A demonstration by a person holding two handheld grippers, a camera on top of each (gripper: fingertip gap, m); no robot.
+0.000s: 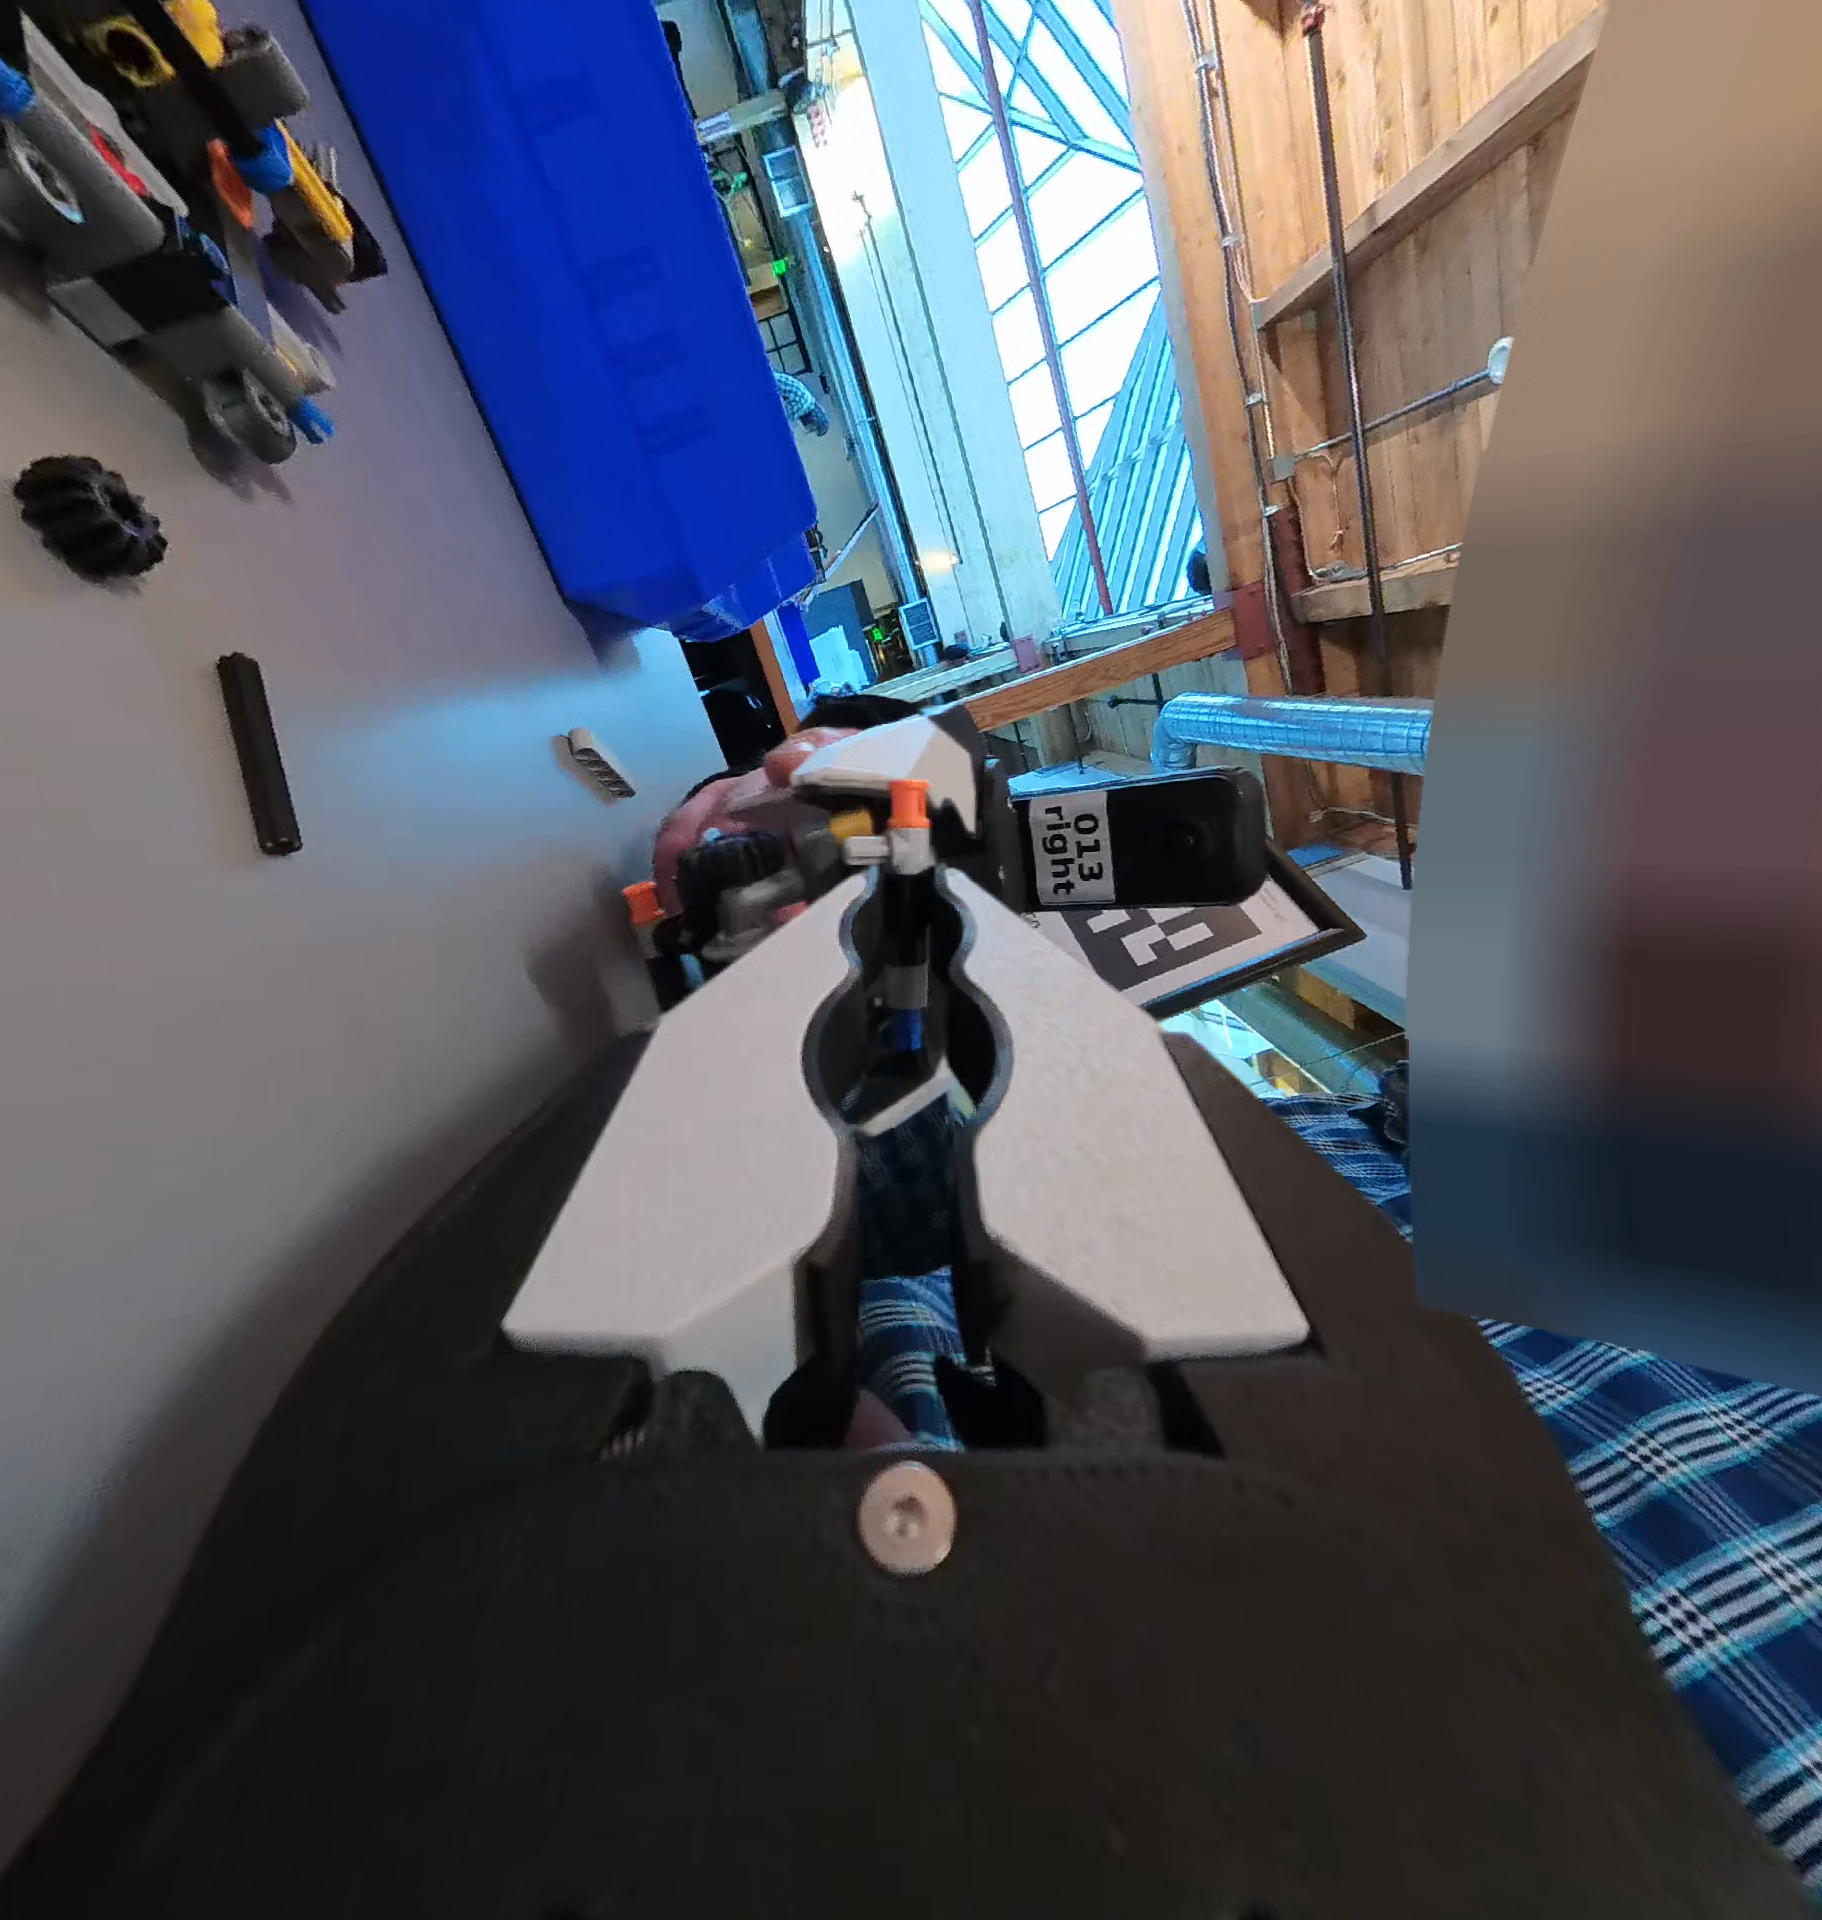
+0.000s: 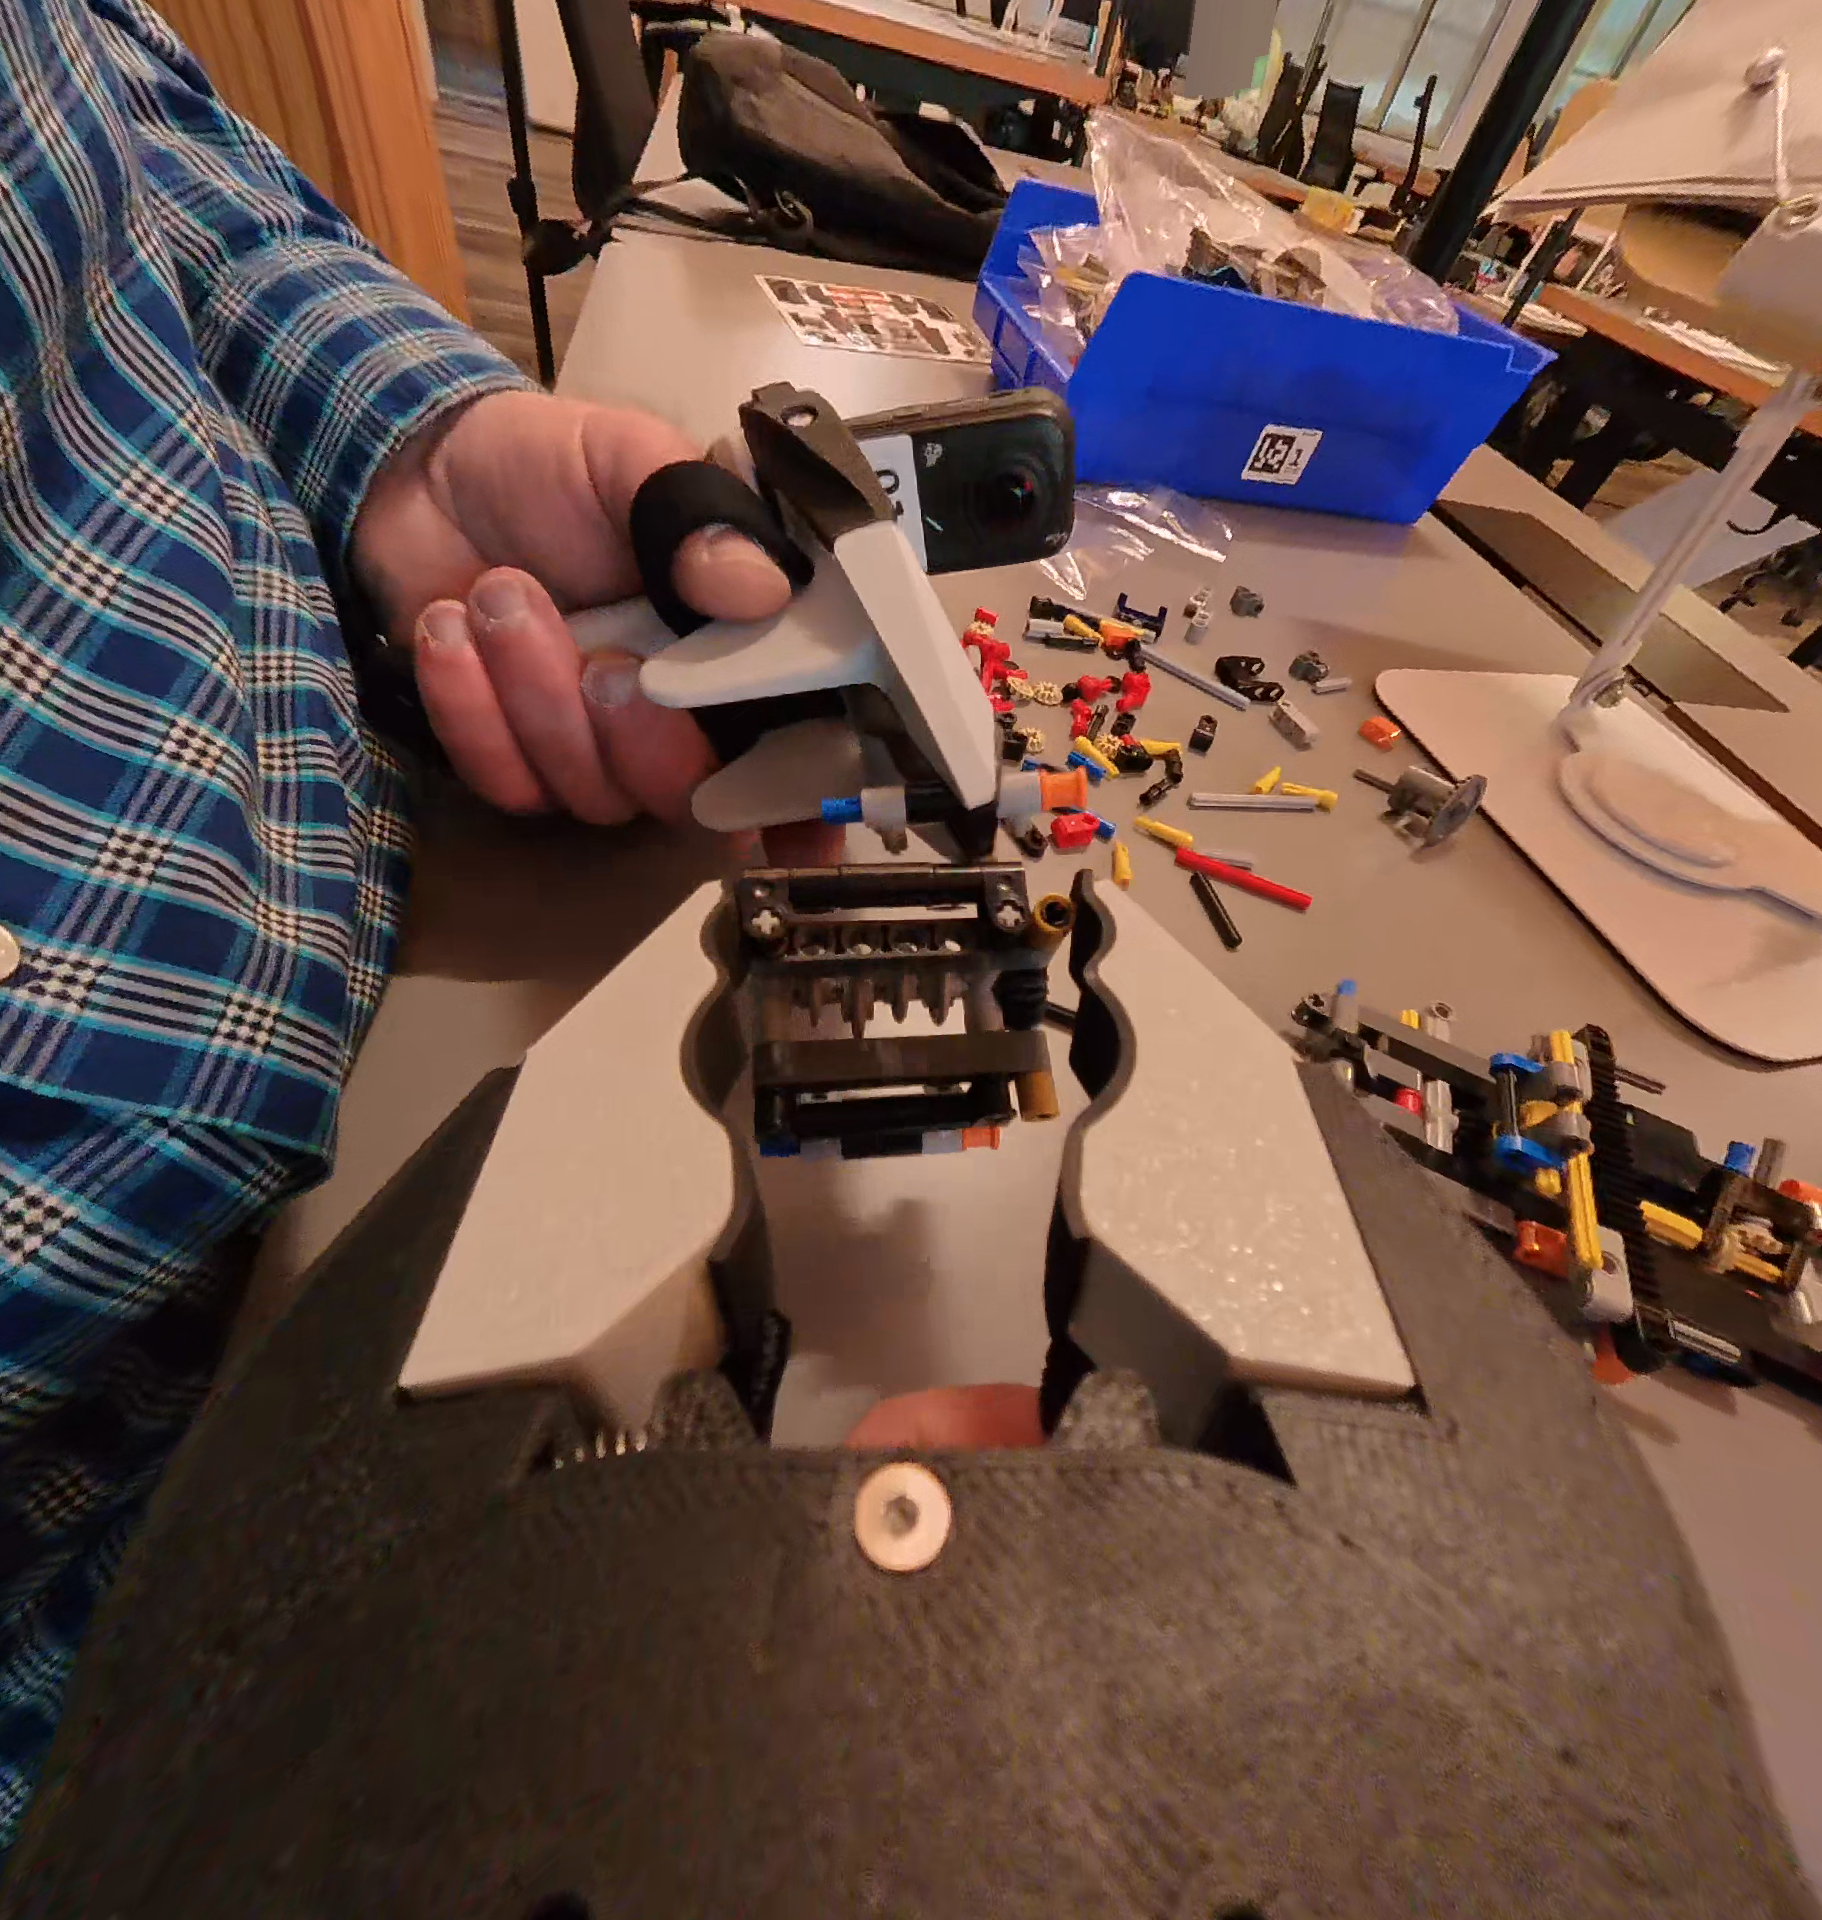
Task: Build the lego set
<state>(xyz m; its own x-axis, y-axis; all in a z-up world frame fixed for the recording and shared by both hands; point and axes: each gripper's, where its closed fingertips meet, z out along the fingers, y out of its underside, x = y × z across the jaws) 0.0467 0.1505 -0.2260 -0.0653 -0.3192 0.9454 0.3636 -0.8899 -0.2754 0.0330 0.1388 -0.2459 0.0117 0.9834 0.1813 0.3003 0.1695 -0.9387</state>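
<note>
My right gripper is closed partway, both fingers pressed on the sides of a black frame sub-assy, a boxy lattice of beams w/ a row of small spikes across its middle and tan pins on the side nearest my right-hand finger. It sits between the fingertips, off the table.

My left gripper is nearly closed on a thin axle piece: black shaft, grey connector, blue end, orange bush at the other end. In the right wrist view that axle hangs just beyond my right fingertips, right above the frame's top beam, close but I can't tell if touching.

Handling, my guess: both are hard plastic, light, stiff, smooth, so slippery on the matte grey finger pads. The frame is press-fit, so a hard squeeze could pop beams apart; best held on the solid side beams, not the spikes. The axle is skinny, will twist in the grip; hold mid-shaft, near the grey connector.

Loose pins, red, yellow, black, lie scattered on the table past the fingertips. A long chassis build lies beside my right finger; a blue bin is well beyond.
</note>
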